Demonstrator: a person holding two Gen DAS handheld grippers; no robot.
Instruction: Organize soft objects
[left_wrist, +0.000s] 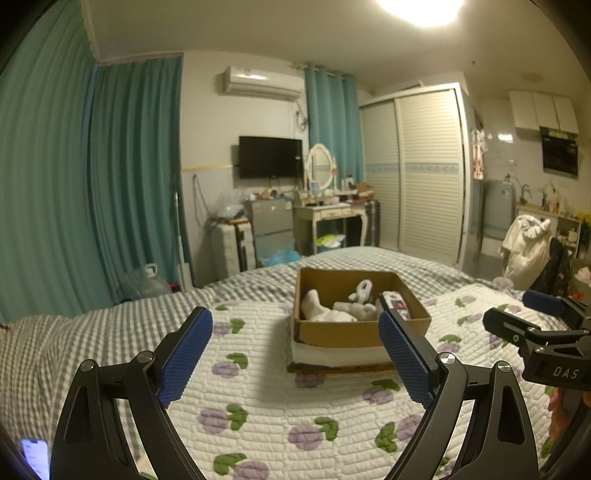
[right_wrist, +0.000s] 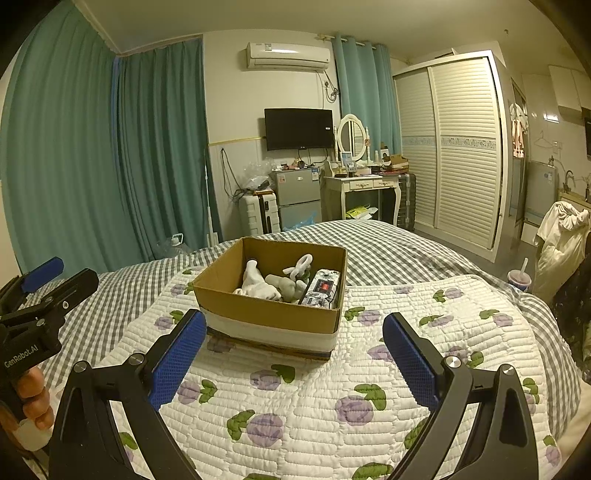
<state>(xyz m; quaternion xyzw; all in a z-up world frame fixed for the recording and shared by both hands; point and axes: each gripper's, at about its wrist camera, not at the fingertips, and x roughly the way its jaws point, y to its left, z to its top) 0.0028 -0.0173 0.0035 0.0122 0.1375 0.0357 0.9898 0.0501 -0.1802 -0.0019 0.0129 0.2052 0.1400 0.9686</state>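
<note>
Both sets of tongs hang over the bed, pointed at the cardboard box (right_wrist: 271, 295) that sits on the flowered quilt (right_wrist: 314, 398); the left tongs (left_wrist: 295, 354) stand wide apart with nothing between the pads, and the right tongs (right_wrist: 293, 356) are likewise spread and empty; neither touches the box. Inside the box lie the soft things: a white sock (right_wrist: 256, 286), a grey-white plush toy (right_wrist: 295, 280) beside it, and a patterned pouch (right_wrist: 321, 290) against the right wall. No loose soft thing shows on the quilt around the box, so the gathering looks done or nearly so; whether these things go out of the box or stay in it, I cannot tell. If more sorting is meant, the next move calls for one set of tongs to reach over the near rim, drop onto a single item and close gently; the sock and toy lie touching, so a careless pinch could lift both.
</note>
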